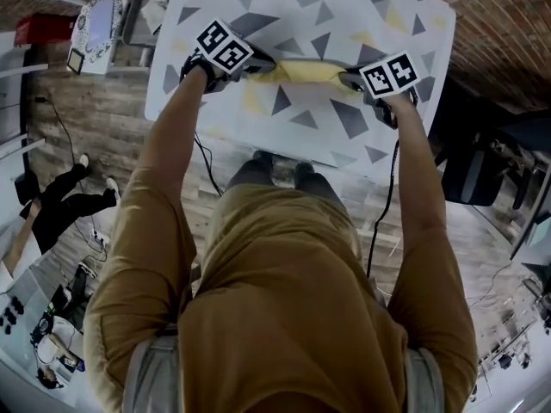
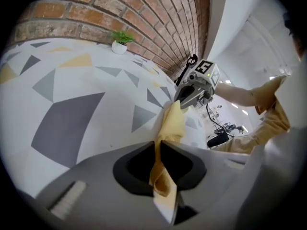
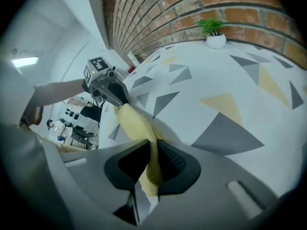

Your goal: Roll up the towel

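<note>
- The yellow towel (image 1: 306, 72) stretches as a bunched band over the patterned table (image 1: 349, 24), near its middle.
- The left gripper (image 2: 159, 147) is clamped on one end and the right gripper (image 3: 152, 150) on the other.
- Probably best: keep both ends level and equally taut, so the turns stack straight rather than cone.

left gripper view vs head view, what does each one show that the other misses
Only the left gripper view: a small potted plant at the far edge of the table, and the left gripper pinched shut on the towel. Only the head view: that gripper's marker cube and the wooden floor. Both: the yellow towel stretched between the two grippers, the right gripper, the patterned table.
</note>
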A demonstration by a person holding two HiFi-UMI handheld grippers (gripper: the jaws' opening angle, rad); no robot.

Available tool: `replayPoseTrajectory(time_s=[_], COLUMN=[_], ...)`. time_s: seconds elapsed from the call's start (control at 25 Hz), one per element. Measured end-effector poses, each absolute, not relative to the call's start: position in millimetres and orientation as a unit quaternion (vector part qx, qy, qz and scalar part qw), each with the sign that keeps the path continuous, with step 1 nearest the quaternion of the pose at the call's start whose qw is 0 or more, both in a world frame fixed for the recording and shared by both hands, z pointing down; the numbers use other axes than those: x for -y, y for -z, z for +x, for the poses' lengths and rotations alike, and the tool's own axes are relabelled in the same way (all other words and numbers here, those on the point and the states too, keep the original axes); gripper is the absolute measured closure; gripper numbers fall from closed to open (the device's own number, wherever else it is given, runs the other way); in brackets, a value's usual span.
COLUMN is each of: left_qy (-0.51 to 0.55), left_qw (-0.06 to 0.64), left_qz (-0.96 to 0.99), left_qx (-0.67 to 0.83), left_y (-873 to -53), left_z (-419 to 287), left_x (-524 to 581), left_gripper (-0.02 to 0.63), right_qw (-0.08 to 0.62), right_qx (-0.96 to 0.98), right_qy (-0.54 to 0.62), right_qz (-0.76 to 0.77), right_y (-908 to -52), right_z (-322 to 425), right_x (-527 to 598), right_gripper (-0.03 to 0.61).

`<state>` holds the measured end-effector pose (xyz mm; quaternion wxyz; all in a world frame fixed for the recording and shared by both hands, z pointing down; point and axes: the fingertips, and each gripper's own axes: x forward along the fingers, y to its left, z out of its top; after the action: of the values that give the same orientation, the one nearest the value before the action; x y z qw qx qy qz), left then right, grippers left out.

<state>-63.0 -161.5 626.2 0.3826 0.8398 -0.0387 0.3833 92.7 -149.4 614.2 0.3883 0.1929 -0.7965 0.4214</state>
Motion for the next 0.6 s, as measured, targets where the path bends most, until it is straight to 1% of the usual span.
replayPoseTrajectory(time_s=[0.12, 0.24, 0.36, 0.52, 0.6], left_qy=[-0.4, -0.412, -0.423, -0.363, -0.331], left_qw=[0.346, 0.313, 0.278, 0.287, 0.267], left_qz=[0.846, 0.851, 0.857, 0.869, 0.875], left_qx=[0.069, 0.084, 0.093, 0.172, 0.234], left_y=[-631.0, -631.7, -632.2, -620.7, -602.8], left_z=[-69.1, -72.8, -72.1, -84.6, -97.0], left_x=[171.4, 174.7, 174.3, 190.6, 205.0], left_gripper=[0.511, 0.512, 0.512, 0.512, 0.512], right_qw=[0.385, 0.407, 0.403, 0.391, 0.377], right_qx=[0.793, 0.796, 0.8, 0.804, 0.809], right_qy=[-0.43, -0.393, -0.371, -0.367, -0.368], right_qz=[0.197, 0.216, 0.244, 0.257, 0.261], right_y=[-614.2, -613.2, -612.8, -613.4, -607.9], right_z=[99.4, 111.0, 113.1, 112.9, 115.4], right_x=[149.7, 153.3, 157.8, 158.9, 162.0], right_gripper=[0.535, 0.525, 0.511, 0.511, 0.499])
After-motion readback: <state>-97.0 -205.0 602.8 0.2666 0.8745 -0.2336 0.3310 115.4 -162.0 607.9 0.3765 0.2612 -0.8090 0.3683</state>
